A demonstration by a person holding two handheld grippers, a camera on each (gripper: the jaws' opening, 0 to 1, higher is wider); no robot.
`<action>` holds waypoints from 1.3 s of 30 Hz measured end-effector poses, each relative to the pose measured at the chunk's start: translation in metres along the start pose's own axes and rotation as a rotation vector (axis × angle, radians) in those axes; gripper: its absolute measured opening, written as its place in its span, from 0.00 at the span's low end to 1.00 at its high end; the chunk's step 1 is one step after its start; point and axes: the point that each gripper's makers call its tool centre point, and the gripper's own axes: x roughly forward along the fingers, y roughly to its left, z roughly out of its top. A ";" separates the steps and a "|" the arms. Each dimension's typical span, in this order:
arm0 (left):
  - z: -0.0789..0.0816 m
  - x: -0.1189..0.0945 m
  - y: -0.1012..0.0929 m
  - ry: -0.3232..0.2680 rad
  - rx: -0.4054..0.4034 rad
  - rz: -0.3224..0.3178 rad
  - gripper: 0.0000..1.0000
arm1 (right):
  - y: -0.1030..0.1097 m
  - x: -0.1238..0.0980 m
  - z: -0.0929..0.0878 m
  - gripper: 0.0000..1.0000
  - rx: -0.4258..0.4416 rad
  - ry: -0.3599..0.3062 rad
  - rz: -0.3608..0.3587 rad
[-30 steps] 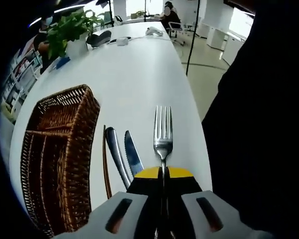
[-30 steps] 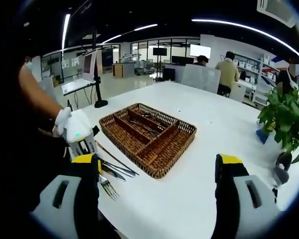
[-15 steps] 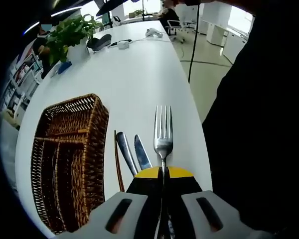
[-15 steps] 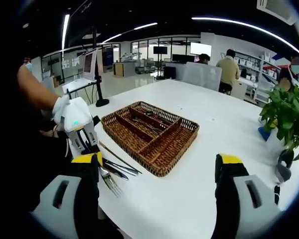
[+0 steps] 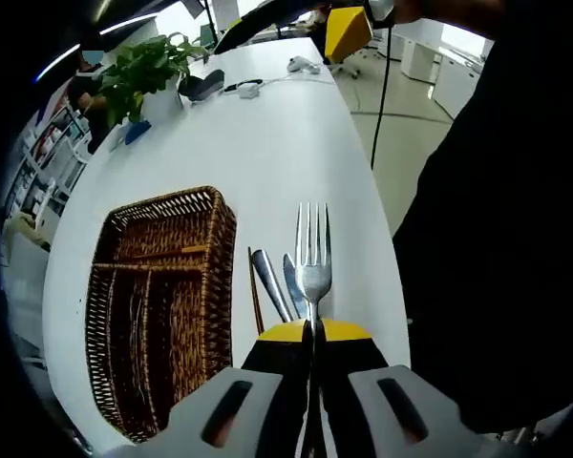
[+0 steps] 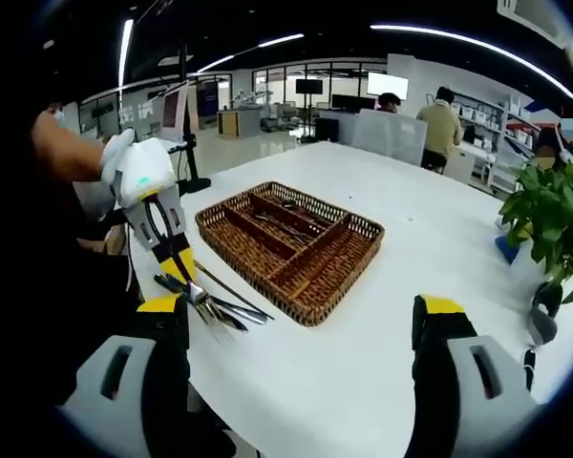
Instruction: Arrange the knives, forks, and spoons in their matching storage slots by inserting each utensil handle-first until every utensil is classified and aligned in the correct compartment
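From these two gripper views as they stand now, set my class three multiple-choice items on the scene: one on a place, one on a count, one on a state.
1. Where do the loose knives lie?
A. on the table beside the basket
B. inside the basket
C. by the potted plant

2. How many tines does the held fork have?
A. two
B. three
C. four

3. How do the two grippers stand?
A. both open
B. left shut on the fork, right open
C. left open, right shut on a knife

Answers:
1 A: the left gripper view shows them on the white table, next to the wicker basket.
2 C: four tines show above the jaws.
3 B: the left gripper clamps the fork's handle, while the right gripper has its jaws wide apart, with nothing between them.
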 end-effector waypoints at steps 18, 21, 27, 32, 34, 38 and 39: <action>0.007 -0.047 0.015 0.023 0.028 0.027 0.01 | 0.002 -0.005 0.006 1.00 0.004 -0.029 -0.002; 0.011 -0.054 0.017 0.028 0.029 0.035 0.01 | 0.004 -0.005 0.006 1.00 0.002 -0.032 0.002; 0.012 -0.056 0.019 0.028 0.025 0.042 0.01 | 0.004 -0.004 0.011 1.00 0.000 -0.044 0.003; 0.011 -0.057 0.019 0.028 0.024 0.038 0.01 | 0.003 -0.004 0.013 1.00 0.002 -0.048 0.000; 0.010 -0.057 0.019 0.034 0.029 0.039 0.01 | 0.003 -0.005 0.013 1.00 0.003 -0.048 -0.001; 0.009 -0.057 0.022 0.037 0.028 0.038 0.01 | 0.004 -0.004 0.013 1.00 0.008 -0.049 0.000; 0.009 -0.057 0.022 0.036 0.028 0.038 0.01 | 0.005 -0.004 0.013 1.00 0.008 -0.049 0.000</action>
